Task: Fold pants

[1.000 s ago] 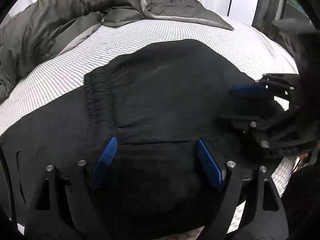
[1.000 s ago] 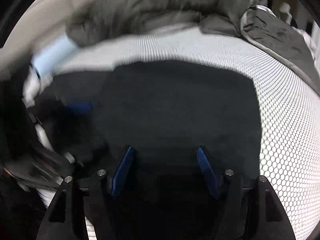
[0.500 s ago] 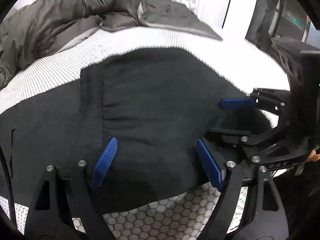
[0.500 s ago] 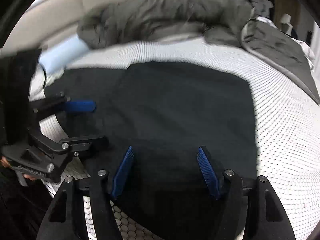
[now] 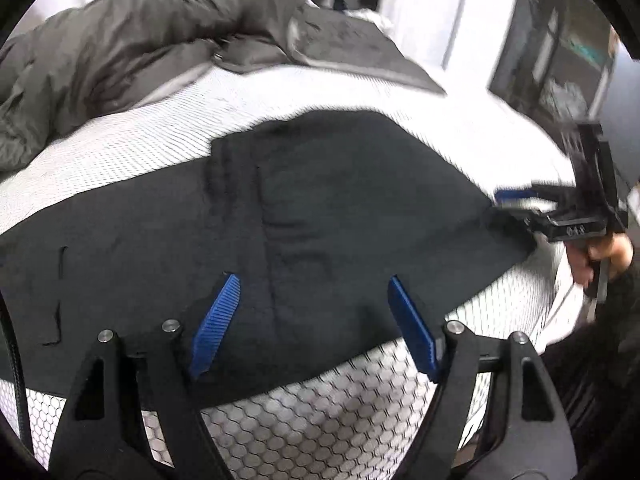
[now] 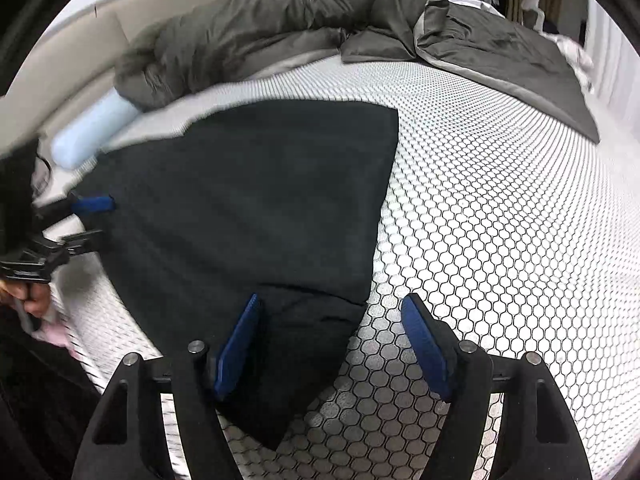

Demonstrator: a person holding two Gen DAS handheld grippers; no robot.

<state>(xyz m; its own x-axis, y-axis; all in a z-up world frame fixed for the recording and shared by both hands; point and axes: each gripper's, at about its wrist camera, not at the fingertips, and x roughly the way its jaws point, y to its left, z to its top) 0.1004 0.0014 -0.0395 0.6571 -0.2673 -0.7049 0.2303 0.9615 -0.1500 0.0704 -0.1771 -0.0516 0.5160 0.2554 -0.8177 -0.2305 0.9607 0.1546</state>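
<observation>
The black pants (image 6: 256, 200) are lying soft and limp on the honeycomb mattress (image 6: 500, 240), best pinched at an edge, while the left gripper (image 5: 312, 320) and right gripper (image 6: 332, 344) are hovering wide open and empty, the right's jaws just having widened.

The pants (image 5: 340, 216) lie flat on the mattress (image 6: 500, 208) in front of me, my left tongs (image 5: 312, 320) over their near edge and my right tongs (image 6: 332, 344) over their right corner. Behind them a duvet (image 6: 280, 28) is heaped, with what may be a bolster (image 6: 92, 132) at its left end.
</observation>
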